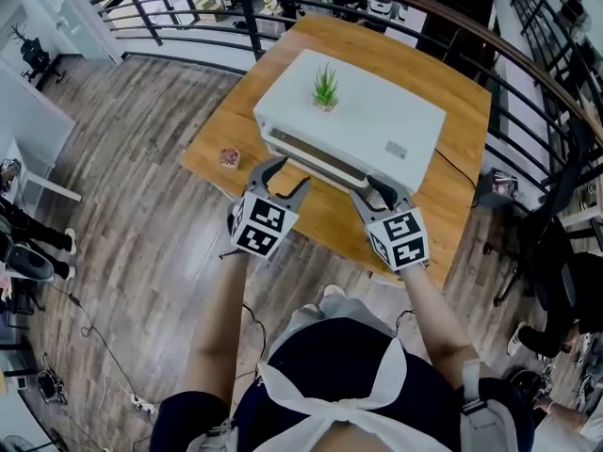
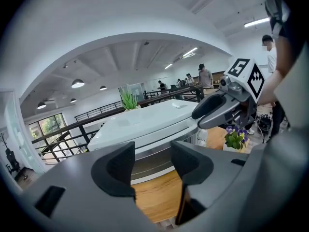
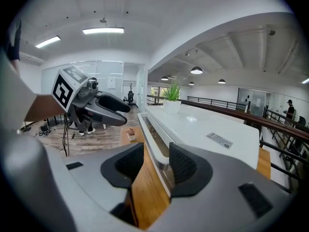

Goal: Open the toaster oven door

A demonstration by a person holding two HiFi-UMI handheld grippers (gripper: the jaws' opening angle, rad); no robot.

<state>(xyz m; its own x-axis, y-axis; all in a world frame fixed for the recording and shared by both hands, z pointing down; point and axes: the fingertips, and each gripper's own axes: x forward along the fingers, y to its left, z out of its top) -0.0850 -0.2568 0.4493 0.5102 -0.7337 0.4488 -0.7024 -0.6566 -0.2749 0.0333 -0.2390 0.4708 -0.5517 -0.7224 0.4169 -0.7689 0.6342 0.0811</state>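
A white toaster oven [image 1: 363,125] stands on a wooden table [image 1: 462,111] with its door shut; a small green plant [image 1: 325,88] sits on its top. A pale handle bar [image 3: 155,146] runs along the top of the door front. My left gripper [image 1: 281,175] is open just in front of the door's left part, with nothing between its fingers. My right gripper [image 1: 380,191] is open at the door's right end, and in the right gripper view [image 3: 157,166] the handle bar lines up with the gap between the jaws. The left gripper view [image 2: 152,166] looks at the oven front [image 2: 145,129].
A small pot of flowers [image 1: 229,158] sits near the table's left corner, left of my left gripper. A cable [image 1: 462,169] leaves the oven's right side. Black railings [image 1: 188,17] ring the table; a dark chair [image 1: 556,243] stands to the right. Wooden floor lies below the near table edge.
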